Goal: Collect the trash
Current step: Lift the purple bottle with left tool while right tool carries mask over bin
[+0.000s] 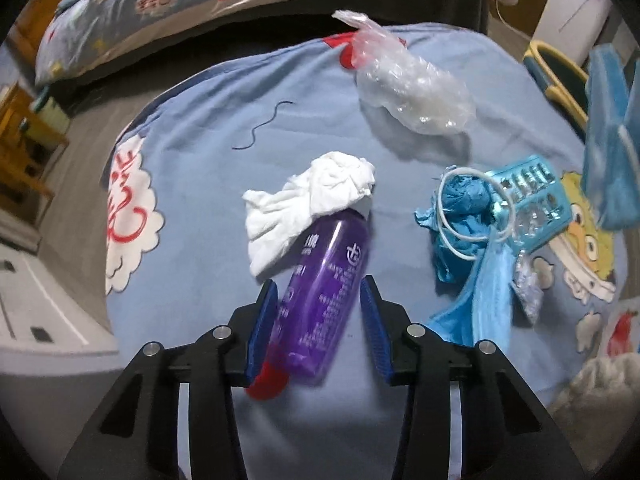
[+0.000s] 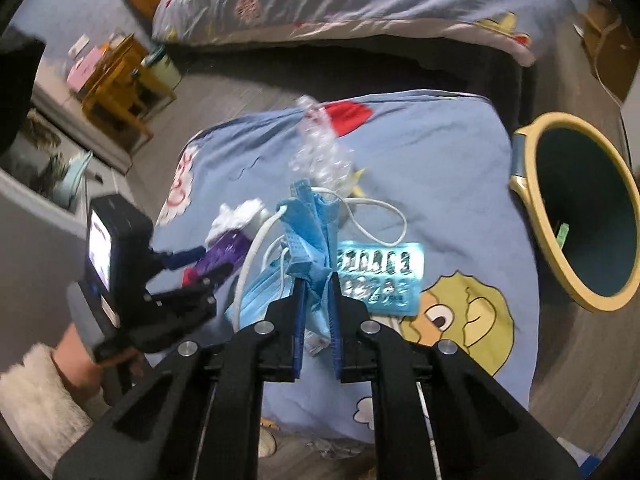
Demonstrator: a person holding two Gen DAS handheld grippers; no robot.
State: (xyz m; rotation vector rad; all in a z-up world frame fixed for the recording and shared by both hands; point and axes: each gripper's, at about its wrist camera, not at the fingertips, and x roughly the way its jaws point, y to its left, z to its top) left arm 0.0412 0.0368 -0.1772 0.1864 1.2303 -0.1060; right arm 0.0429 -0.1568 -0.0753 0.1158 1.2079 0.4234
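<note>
**Bottle Between One Pair of Jaws, Mask Pinched in the Other**

In the left wrist view, the left hand-held gripper (image 1: 319, 292) sits at the lower centre of the frame with its jaws partly open. A purple bottle (image 1: 326, 292) lies slanted between the blue pads (image 1: 267, 316); the left pad is at the bottle's side, while a gap shows between the bottle and the right pad, so no firm grip is visible. The bottle's red cap (image 1: 268, 384) points toward the bottom of the frame. A crumpled white tissue (image 1: 308, 208) rests against the bottle's far end, just above the gripper. To the right lie a blue face mask (image 1: 472, 292) and a blue blister pack (image 1: 528, 196) (partly overlapping), and a clear plastic bag (image 1: 412, 88) sits toward the upper centre, all on a blue cartoon-print blanket (image 1: 208, 160).

In the right wrist view, the right hand-held gripper (image 2: 316, 292) at lower centre is closed tight on bunched blue mask fabric (image 2: 310, 236), its white ear loops (image 2: 376, 216) trailing up and to the right. The blister pack (image 2: 380, 276) lies just right of the fingertips. A yellow-rimmed bin (image 2: 532, 240) stands at the right edge.
</note>
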